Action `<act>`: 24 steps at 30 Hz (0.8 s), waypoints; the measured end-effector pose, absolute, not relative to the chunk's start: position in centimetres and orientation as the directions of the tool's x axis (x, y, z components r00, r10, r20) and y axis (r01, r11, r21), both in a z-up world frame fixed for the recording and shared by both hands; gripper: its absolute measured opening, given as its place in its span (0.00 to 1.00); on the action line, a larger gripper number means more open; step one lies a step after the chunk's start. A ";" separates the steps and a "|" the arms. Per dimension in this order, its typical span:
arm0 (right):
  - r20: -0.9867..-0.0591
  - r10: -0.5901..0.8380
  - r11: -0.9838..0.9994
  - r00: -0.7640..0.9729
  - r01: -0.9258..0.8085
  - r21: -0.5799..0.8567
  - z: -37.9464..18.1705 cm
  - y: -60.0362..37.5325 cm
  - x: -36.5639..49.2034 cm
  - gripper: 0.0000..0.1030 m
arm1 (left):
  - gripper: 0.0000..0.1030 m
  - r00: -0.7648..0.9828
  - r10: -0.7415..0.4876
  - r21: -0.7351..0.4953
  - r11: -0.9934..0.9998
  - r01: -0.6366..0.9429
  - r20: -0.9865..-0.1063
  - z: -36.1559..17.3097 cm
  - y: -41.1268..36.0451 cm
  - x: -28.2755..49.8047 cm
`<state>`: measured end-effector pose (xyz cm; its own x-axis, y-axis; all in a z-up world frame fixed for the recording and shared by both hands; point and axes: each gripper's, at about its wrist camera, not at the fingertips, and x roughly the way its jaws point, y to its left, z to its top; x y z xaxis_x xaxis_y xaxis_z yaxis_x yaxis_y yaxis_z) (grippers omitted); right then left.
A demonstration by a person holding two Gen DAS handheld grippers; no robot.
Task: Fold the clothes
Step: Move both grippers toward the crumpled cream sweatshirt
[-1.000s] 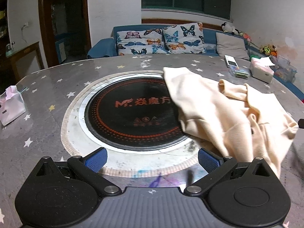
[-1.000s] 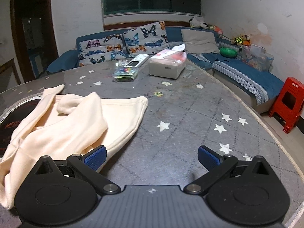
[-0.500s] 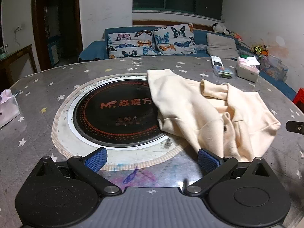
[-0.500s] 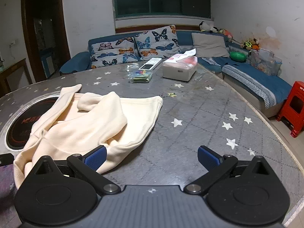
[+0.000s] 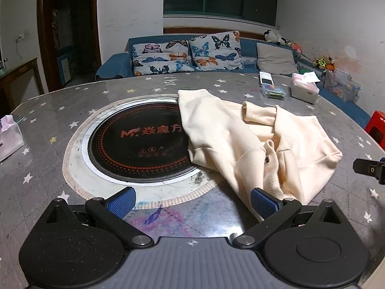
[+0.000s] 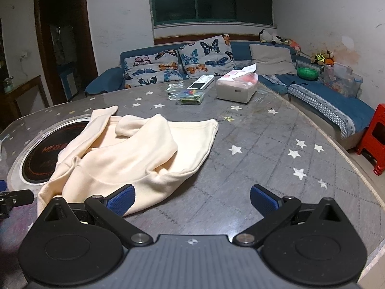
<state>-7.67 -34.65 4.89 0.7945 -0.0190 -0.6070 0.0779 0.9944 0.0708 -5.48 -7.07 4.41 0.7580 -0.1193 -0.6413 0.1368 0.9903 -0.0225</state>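
A cream garment (image 5: pixel 255 142) lies crumpled on the grey star-patterned table (image 5: pixel 48 125), partly over the black round hotplate (image 5: pixel 142 144). It also shows in the right wrist view (image 6: pixel 134 159). My left gripper (image 5: pixel 192 203) is open and empty, above the table's near side, with its right finger close to the garment's near edge. My right gripper (image 6: pixel 192 200) is open and empty, its left finger over the garment's near corner. The tip of the right gripper shows at the right edge of the left wrist view (image 5: pixel 370 168).
A tissue box (image 6: pixel 237 86), a remote (image 6: pixel 201 83) and a small packet (image 6: pixel 190 96) lie at the table's far side. A pink bag (image 5: pixel 9 134) stands at the left edge. A blue sofa (image 6: pixel 168 69) and a red stool (image 6: pixel 373 139) stand beyond.
Both grippers have pulled back and risen, so more of the garment and table shows. The garment lies in the same place. Both grippers stay open.
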 end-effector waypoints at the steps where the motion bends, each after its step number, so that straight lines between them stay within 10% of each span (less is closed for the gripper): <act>1: -0.607 -0.017 0.995 0.794 0.075 0.070 4.9 -34.5 -7.9 1.00 | 1.00 0.757 -0.121 -0.024 0.990 0.137 -0.642 4.4 -7.1 -5.5; 24: -0.599 0.048 0.997 0.799 -0.007 0.071 4.9 -32.2 -8.9 0.99 | 1.00 0.749 -0.146 -0.019 0.984 0.176 -0.646 4.9 -8.6 -6.8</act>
<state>-8.94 -32.19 4.93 0.7993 0.0485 -0.5989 -0.0071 0.9974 0.0712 -6.75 -8.65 4.87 0.7491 -0.1462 -0.6461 0.1757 0.9843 -0.0190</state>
